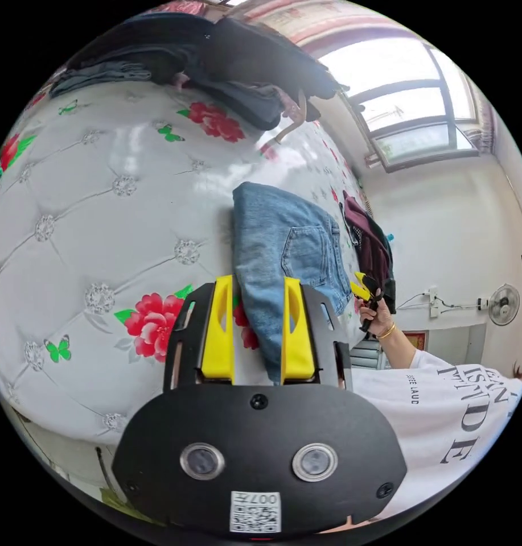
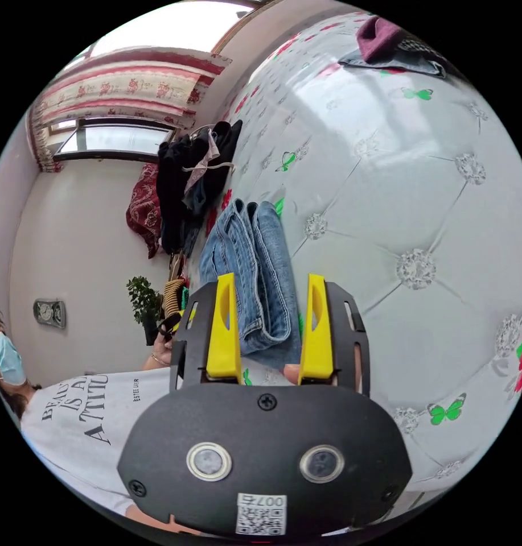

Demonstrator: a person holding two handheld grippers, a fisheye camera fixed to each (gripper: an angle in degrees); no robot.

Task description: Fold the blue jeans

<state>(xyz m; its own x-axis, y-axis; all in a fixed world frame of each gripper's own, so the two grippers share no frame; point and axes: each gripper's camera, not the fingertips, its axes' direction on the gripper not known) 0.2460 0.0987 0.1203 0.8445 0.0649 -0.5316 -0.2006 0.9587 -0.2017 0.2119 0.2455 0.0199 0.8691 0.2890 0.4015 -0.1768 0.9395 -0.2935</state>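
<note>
A: Nearest in the left gripper view, what are the tongs doing?

B: The left gripper (image 1: 258,327) stands wide, its yellow jaws either side of the folded edge of the blue jeans (image 1: 286,250) but not pressing on it.

A: And the other one?

B: In the right gripper view, the right gripper (image 2: 269,327) is also wide, with the rolled end of the denim lying between the jaws, loose.

A: Where do the jeans lie?

B: Folded, on the white quilted surface (image 1: 101,227) printed with red flowers and green butterflies.

A: Beyond them?

B: A maroon garment (image 1: 369,239) lies just past the jeans, dark clothes (image 1: 243,62) are heaped at the far edge, and a person in a white printed shirt (image 1: 443,409) stands beside the surface. A window (image 1: 409,108) lies farthest.
</note>
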